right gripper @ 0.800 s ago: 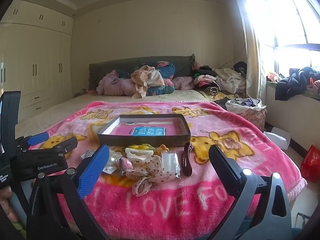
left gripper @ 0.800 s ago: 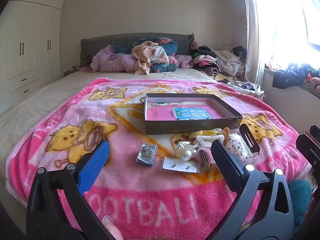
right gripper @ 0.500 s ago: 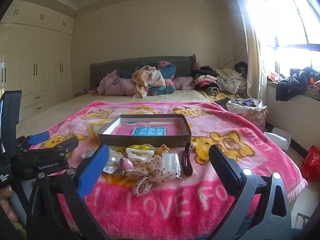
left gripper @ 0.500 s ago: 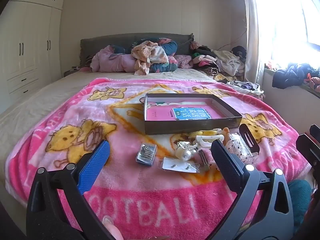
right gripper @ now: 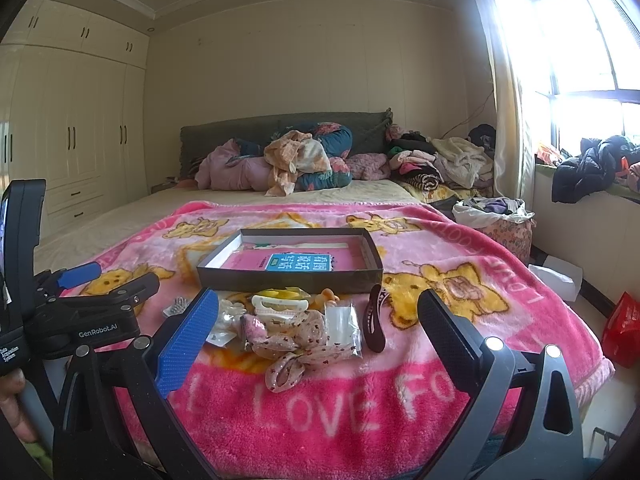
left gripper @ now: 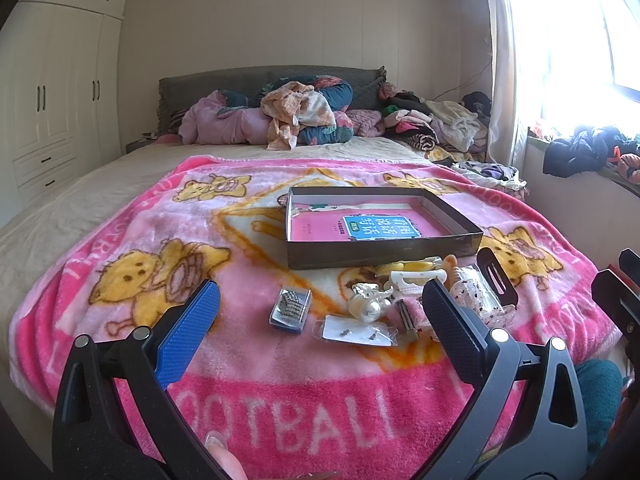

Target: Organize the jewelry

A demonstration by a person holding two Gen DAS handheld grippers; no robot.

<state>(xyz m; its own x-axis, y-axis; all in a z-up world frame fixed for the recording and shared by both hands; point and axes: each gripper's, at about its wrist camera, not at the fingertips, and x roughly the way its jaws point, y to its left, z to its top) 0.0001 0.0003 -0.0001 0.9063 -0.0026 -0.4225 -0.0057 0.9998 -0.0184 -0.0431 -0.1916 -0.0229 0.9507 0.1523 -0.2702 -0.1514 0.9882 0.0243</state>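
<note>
A shallow dark box [left gripper: 384,254] [right gripper: 288,280] with a pink booklet inside lies on the pink blanket. In front of it are scattered accessories: a small clear case of metal pieces [left gripper: 291,309], a carded earring packet [left gripper: 358,331], a pearl clip [left gripper: 366,306], a white hair clip [left gripper: 412,279] [right gripper: 278,304], a dotted fabric bow [right gripper: 296,338] and a dark hair clip [left gripper: 498,282] [right gripper: 374,318]. My left gripper [left gripper: 320,320] is open and empty, just short of the items. My right gripper [right gripper: 320,320] is open and empty, near the bow. The left gripper also shows in the right wrist view [right gripper: 100,292].
The pink teddy-bear blanket [left gripper: 200,240] covers the foot of the bed. Piled clothes and bedding [left gripper: 296,120] lie at the headboard. White wardrobes [left gripper: 48,92] stand left. A windowsill with clothes [left gripper: 580,152], a laundry basket [right gripper: 496,220] and a red bag [right gripper: 622,330] are on the right.
Both grippers have barely shifted; the views are almost the same. Nothing was taken hold of or moved.
</note>
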